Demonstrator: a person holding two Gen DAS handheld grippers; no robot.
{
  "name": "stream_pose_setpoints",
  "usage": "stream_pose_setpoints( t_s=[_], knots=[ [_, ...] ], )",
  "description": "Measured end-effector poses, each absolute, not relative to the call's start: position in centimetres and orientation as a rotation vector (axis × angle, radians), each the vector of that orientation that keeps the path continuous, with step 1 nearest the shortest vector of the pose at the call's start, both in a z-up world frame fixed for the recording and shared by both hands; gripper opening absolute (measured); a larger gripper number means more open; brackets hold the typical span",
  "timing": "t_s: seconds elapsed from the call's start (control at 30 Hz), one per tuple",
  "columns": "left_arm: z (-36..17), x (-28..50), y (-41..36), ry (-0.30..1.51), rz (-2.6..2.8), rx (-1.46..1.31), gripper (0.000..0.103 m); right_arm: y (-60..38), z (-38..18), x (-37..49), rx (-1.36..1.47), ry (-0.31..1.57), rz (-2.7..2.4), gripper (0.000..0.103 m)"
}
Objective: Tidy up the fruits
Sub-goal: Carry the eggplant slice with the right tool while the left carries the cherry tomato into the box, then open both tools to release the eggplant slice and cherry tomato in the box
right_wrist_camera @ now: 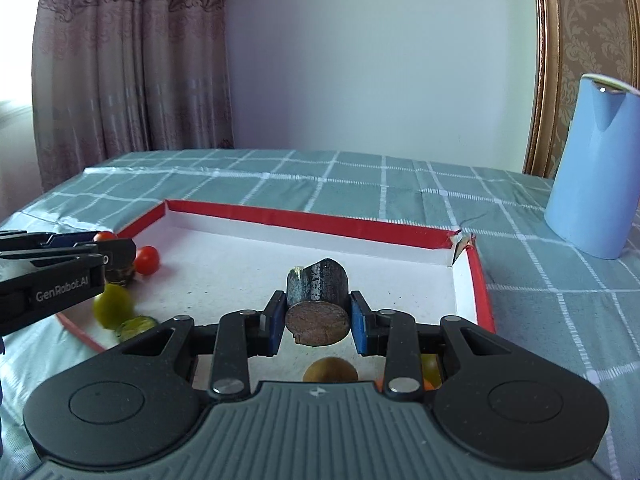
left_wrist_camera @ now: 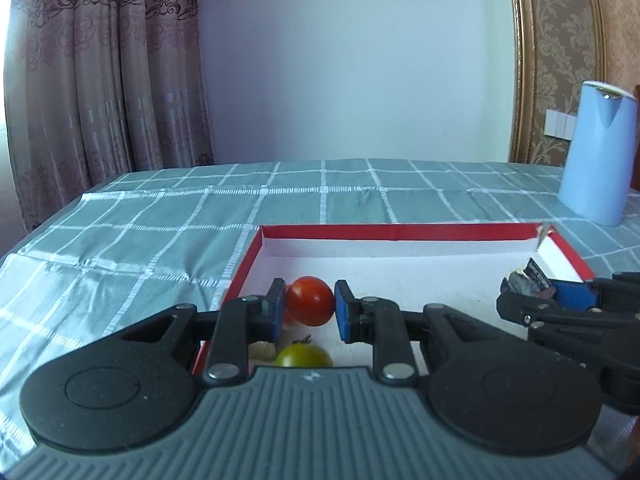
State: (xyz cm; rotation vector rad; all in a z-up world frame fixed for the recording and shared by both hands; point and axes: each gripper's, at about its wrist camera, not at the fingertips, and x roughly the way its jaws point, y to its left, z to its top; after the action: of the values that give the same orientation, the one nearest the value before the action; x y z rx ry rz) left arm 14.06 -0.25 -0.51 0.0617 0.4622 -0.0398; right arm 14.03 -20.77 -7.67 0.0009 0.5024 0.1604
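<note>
My left gripper [left_wrist_camera: 310, 308] holds a red cherry tomato [left_wrist_camera: 311, 301] between its blue pads, above the white floor of the red-rimmed box [left_wrist_camera: 400, 232]. A green tomato [left_wrist_camera: 303, 356] lies below it. My right gripper [right_wrist_camera: 316, 316] is shut on a dark cylindrical fruit piece [right_wrist_camera: 317, 304] over the box [right_wrist_camera: 304, 220]. In the right wrist view the left gripper [right_wrist_camera: 116, 254] stands at the left with the red tomato [right_wrist_camera: 105, 236]; another red tomato [right_wrist_camera: 147, 260] and a green tomato [right_wrist_camera: 113, 306] lie by it. A brown fruit [right_wrist_camera: 330, 370] lies under the right gripper.
A light blue jug [left_wrist_camera: 596, 156] stands on the checked tablecloth [left_wrist_camera: 160, 216] behind the box's right corner; it also shows in the right wrist view [right_wrist_camera: 592, 172]. The box's far right corner [right_wrist_camera: 460, 242] is torn. Curtains hang at the left, a wall behind.
</note>
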Motion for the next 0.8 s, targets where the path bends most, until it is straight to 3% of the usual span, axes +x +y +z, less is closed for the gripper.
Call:
stream_pose_setpoints(
  t_s=[0.43,0.8],
  knots=[
    [-1.8,16.9,-1.6,0.514,-0.021,0.099,0.023,-21.0,-8.8,17.4,0.058,0.612,0.143,0.032],
    [-2.4,17.3,-1.8,0.548,-0.017,0.116,0.023,-20.9,-8.8,17.3,0.052,0.598,0.121,0.032]
  ],
)
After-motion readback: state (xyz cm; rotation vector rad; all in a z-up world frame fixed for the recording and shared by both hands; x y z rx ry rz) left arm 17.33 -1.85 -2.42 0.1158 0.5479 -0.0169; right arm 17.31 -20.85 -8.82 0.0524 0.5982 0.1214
